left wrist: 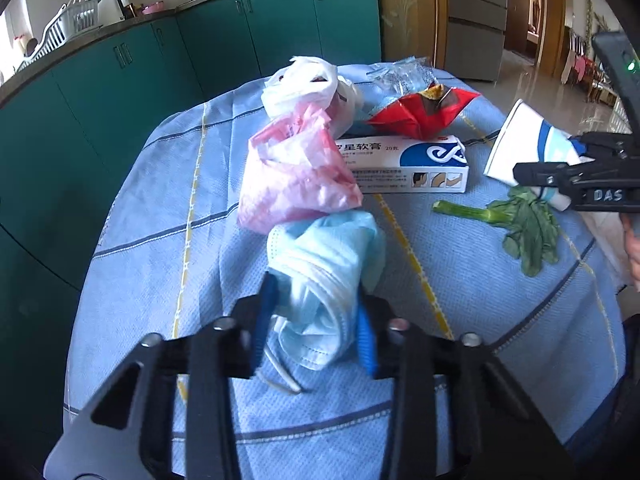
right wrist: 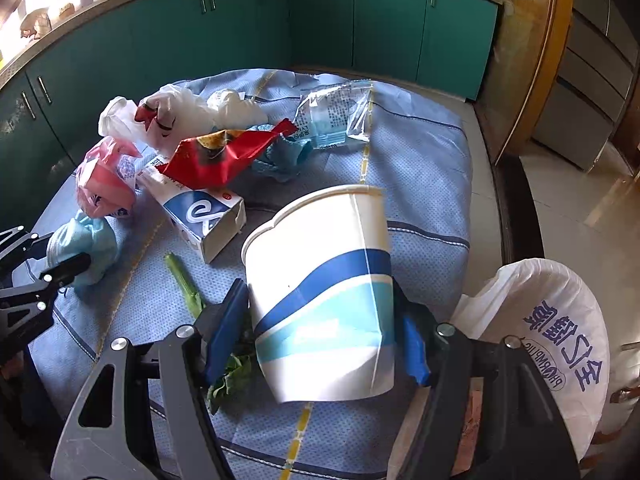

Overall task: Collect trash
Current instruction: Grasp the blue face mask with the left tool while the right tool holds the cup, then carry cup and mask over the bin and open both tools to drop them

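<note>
- The left gripper (left wrist: 316, 316) is clenching a crumpled blue face mask (left wrist: 324, 272) between its blue pads, the bundle sitting low over the blue checked tablecloth (left wrist: 152, 216) at the near left of the pile; whether it is lifted clear of the cloth is hard to tell.
- Just beyond the mask, a pink plastic bag (left wrist: 292, 176), a white plastic bag (left wrist: 308, 84), a white ointment box (left wrist: 404, 164), a red snack wrapper (left wrist: 420, 112) and a clear sachet (right wrist: 336, 116) are lying uncollected.
- A leafy green stalk (left wrist: 516, 224) is lying on the cloth between the two grippers.
- The right gripper (right wrist: 324, 336) is grasping a dented paper cup (right wrist: 324, 280) by its lower body, holding it tilted above the cloth.
- A white trash bag (right wrist: 556, 320) is standing open just to the right, off the table edge.
- Judging by this, the pick-up step is in hand for both items; the next move probably calls for swinging the cup rightward over the bag's mouth and loosening the grip, then carrying the mask across the same way.
</note>
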Demonstrator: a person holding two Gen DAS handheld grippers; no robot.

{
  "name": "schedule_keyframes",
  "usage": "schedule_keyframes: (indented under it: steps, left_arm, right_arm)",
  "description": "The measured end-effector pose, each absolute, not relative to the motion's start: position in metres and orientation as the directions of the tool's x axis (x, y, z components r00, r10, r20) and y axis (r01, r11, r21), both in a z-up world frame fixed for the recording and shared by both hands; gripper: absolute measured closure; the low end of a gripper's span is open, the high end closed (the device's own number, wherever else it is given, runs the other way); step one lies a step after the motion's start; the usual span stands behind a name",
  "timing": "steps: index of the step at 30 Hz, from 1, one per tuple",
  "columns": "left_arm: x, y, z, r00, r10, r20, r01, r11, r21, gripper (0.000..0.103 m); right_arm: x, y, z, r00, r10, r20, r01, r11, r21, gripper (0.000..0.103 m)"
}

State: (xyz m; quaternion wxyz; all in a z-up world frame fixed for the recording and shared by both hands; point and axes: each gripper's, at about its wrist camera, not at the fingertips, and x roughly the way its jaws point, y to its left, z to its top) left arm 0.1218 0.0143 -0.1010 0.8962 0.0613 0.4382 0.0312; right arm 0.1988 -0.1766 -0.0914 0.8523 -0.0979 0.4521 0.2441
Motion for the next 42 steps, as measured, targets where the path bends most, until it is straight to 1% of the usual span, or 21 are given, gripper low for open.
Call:
schedule_keyframes:
  steps: [1,4,11,21,28,32,34,37,39,42]
  left_arm:
    - [0.118,0.015,-0.098,0.620,0.110,-0.777,0.001,0.990,0.141,0.076]
    - [0.107,0.013,-0.087,0.643,0.121,-0.756,0.011,0.986,0.167,0.079]
    - [0.080,0.004,-0.060,0.715,0.155,-0.681,0.028,0.968,0.250,0.079]
    - [0.080,0.013,-0.044,0.747,0.159,-0.645,-0.024,0.977,0.213,0.079]
    - [0.082,0.018,-0.037,0.767,0.146,-0.625,-0.054,0.985,0.164,0.079]
    - [0.085,0.017,-0.030,0.783,0.119,-0.611,-0.052,0.991,0.126,0.079]
    - [0.088,0.012,-0.026,0.791,0.104,-0.602,-0.045,0.993,0.112,0.079]
    - [0.092,0.002,-0.022,0.802,0.073,-0.593,-0.020,0.995,0.095,0.079]
    - [0.094,-0.006,-0.019,0.810,0.049,-0.585,0.003,0.996,0.088,0.079]
    - [0.100,-0.025,-0.017,0.813,-0.004,-0.582,0.054,0.996,0.069,0.079]
  right_arm:
    - [0.198,-0.176,-0.092,0.471,0.328,-0.819,-0.507,0.860,0.054,0.035]
    - [0.197,-0.175,-0.093,0.470,0.330,-0.819,-0.511,0.858,0.052,0.035]
    - [0.196,-0.176,-0.091,0.474,0.336,-0.814,-0.511,0.858,0.057,0.035]
    - [0.189,-0.173,-0.088,0.497,0.325,-0.805,-0.518,0.855,0.025,0.035]
    - [0.181,-0.188,-0.063,0.568,0.367,-0.737,-0.501,0.864,0.045,0.035]
    - [0.184,-0.219,-0.046,0.641,0.361,-0.677,-0.421,0.903,0.083,0.035]
    - [0.185,-0.240,-0.039,0.680,0.333,-0.653,-0.359,0.928,0.100,0.035]
    - [0.188,-0.283,-0.036,0.727,0.249,-0.640,-0.230,0.967,0.114,0.035]
    - [0.189,-0.316,-0.041,0.738,0.182,-0.650,-0.126,0.983,0.133,0.035]
    - [0.188,-0.358,-0.055,0.728,-0.011,-0.686,0.067,0.996,0.056,0.035]
